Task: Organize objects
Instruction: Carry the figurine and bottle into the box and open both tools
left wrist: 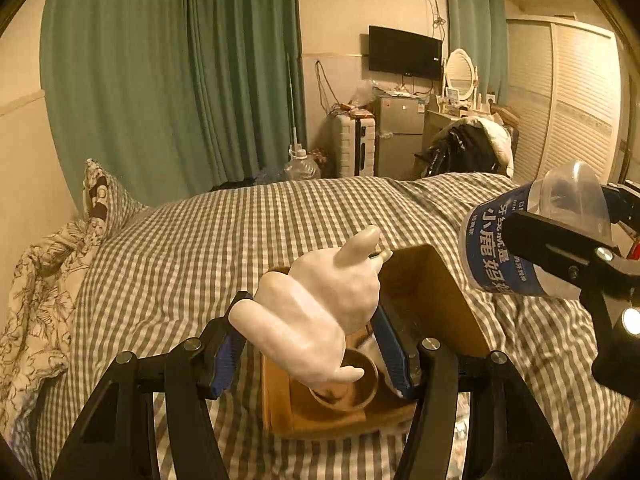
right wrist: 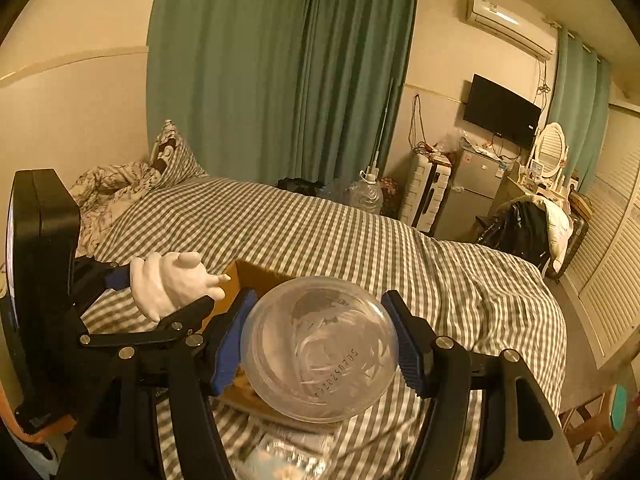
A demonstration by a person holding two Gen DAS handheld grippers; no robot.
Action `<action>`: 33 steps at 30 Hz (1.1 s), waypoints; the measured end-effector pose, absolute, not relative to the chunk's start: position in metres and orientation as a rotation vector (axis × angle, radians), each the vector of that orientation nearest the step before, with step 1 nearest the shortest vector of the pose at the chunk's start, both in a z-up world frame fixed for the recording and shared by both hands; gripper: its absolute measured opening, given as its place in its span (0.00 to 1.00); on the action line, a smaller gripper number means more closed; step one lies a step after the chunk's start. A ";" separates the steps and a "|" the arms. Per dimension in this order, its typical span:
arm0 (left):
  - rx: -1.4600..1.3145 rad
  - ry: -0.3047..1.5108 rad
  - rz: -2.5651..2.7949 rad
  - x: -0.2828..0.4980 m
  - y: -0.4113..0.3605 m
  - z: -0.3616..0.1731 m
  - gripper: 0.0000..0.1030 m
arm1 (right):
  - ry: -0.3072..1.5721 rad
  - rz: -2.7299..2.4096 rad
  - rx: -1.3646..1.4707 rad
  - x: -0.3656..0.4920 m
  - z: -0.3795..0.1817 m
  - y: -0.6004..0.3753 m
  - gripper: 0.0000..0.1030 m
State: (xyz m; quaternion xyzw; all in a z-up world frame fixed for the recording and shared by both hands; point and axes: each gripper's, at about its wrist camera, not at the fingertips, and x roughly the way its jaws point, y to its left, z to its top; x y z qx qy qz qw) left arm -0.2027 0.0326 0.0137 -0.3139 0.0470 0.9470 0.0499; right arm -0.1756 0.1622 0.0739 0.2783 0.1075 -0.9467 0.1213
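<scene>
Your left gripper (left wrist: 312, 344) has the hand model (left wrist: 320, 304) between its fingers, above the open cardboard box (left wrist: 432, 300) that sits on the bed (left wrist: 240, 220). Inside the box, below the model, lies a round bowl (left wrist: 352, 384). To the right, your right gripper (right wrist: 320, 350) has the jar (right wrist: 320, 348) between its fingers, over the box's right edge. Pillows (left wrist: 96, 200) lie at the bed's far left. Beyond the bed stand a suitcase (left wrist: 354, 144) and, right of it, a fridge (left wrist: 400, 132).

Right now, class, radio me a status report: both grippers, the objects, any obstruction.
Left gripper shut on white hand model. Right gripper shut on clear tub. Both above cardboard box. Nothing blocking.
</scene>
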 end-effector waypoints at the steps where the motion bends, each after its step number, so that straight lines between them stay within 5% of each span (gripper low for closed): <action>1: -0.969 0.145 2.884 -0.211 0.033 0.011 0.60 | 0.310 -2.759 0.822 -0.185 0.072 0.160 0.62; 15: -1.225 0.135 2.792 -0.266 0.027 -0.061 0.62 | 0.174 -2.666 1.034 -0.265 0.009 0.158 0.62; 19: -1.202 0.129 2.850 -0.258 0.029 -0.055 0.91 | 0.130 -2.691 1.015 -0.262 0.013 0.172 0.75; 33: -1.039 0.081 2.902 -0.176 0.026 0.016 0.97 | 0.169 -2.802 0.840 -0.157 0.085 0.218 0.81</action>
